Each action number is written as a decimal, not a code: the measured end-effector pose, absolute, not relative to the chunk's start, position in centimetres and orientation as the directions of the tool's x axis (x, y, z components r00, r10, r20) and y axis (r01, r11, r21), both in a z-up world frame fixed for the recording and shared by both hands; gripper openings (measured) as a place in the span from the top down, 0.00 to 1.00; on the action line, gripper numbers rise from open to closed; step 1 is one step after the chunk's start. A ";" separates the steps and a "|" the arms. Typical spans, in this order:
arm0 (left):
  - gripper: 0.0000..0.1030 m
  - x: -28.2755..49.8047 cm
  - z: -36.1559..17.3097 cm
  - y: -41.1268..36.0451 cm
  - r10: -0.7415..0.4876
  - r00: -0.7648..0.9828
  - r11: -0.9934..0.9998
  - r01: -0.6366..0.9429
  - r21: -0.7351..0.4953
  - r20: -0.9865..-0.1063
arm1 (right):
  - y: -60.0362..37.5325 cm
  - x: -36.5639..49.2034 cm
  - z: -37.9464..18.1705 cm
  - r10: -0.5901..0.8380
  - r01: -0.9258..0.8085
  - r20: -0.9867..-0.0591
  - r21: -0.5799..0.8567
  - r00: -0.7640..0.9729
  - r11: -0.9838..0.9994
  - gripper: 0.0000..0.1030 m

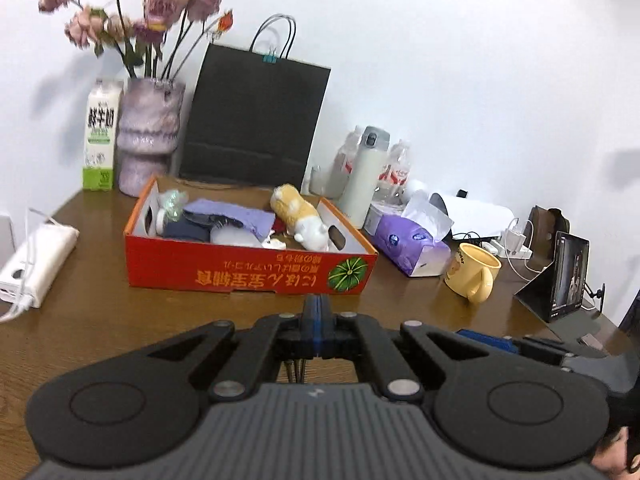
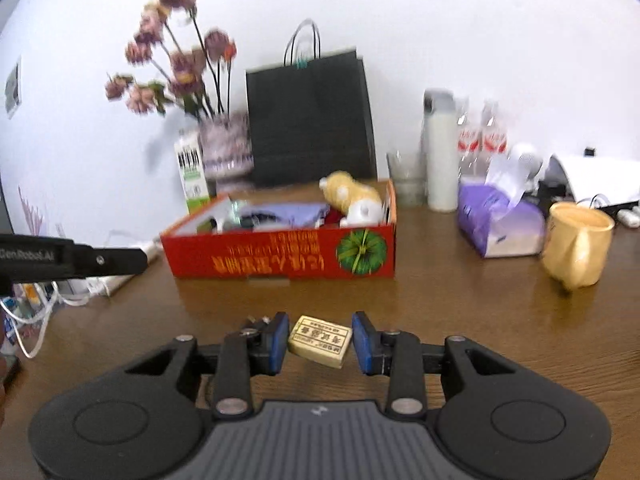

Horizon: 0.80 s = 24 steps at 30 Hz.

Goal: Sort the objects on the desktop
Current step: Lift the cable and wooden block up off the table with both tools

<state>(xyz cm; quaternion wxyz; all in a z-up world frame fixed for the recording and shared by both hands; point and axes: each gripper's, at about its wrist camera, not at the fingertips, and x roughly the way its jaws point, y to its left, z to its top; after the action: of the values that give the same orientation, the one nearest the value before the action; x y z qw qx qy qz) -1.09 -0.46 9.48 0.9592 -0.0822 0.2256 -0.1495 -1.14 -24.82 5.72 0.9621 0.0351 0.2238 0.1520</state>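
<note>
Here, the right gripper [image 2: 319, 343] holds a small cream eraser [image 2: 320, 341] between its jaws above the worktop [image 2: 480, 312], facing the red box [image 2: 280, 258] (presumably its destination); the left gripper [image 1: 317, 322] is closed, empty.

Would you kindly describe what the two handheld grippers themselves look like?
Both the left gripper and right gripper are matte black linkage frames with silver pivot screws, round side discs, a ribbed grey base and blue finger pads. White lettering marks the left gripper's side.
</note>
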 end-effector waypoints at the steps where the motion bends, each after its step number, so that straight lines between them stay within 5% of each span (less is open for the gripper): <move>1: 0.97 -1.3 9.2 -0.6 -0.328 0.848 0.941 0.258 -0.217 -0.415 | -24.9 -1.7 6.1 0.302 -0.273 -0.410 0.128 0.861 0.953 0.68; 5: 0.48 0.6 6.0 -1.5 -0.310 0.807 0.950 0.243 -0.196 -0.503 | -25.3 -3.0 5.9 0.300 -0.272 -0.423 0.127 0.855 0.954 0.68; 14: 0.28 9.8 0.2 -6.8 -0.212 0.722 0.973 0.217 -0.075 -0.658 | -25.9 -1.9 3.3 0.298 -0.247 -0.488 0.168 0.820 0.954 0.68; 16: 0.37 10.1 -0.1 -7.4 -0.193 0.733 0.979 0.192 -0.074 -0.652 | -26.2 -1.4 2.8 0.296 -0.241 -0.495 0.173 0.817 0.955 0.68; 17: 0.76 9.8 0.0 -7.8 -0.181 0.744 0.980 0.189 -0.056 -0.643 | -26.3 -1.2 2.5 0.295 -0.237 -0.498 0.177 0.816 0.955 0.68; 19: 0.76 9.0 0.0 -8.1 -0.191 0.746 0.978 0.200 -0.058 -0.638 | -26.4 -0.8 2.0 0.296 -0.232 -0.501 0.187 0.813 0.955 0.68; 21: 0.93 7.4 0.4 -7.4 -0.219 0.768 0.975 0.202 -0.097 -0.601 | -26.4 -0.5 1.8 0.300 -0.233 -0.503 0.192 0.811 0.953 0.68; 24: 0.94 5.3 1.4 -5.6 -0.283 0.767 0.958 0.192 -0.215 -0.575 | -26.2 -0.5 1.9 0.309 -0.245 -0.490 0.192 0.815 0.950 0.68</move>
<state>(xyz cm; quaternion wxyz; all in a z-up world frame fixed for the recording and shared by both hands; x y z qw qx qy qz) 5.33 -5.61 1.39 0.9373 -0.0716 0.3167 -0.1267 -0.52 -26.15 1.86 0.9508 0.0599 0.2666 0.1459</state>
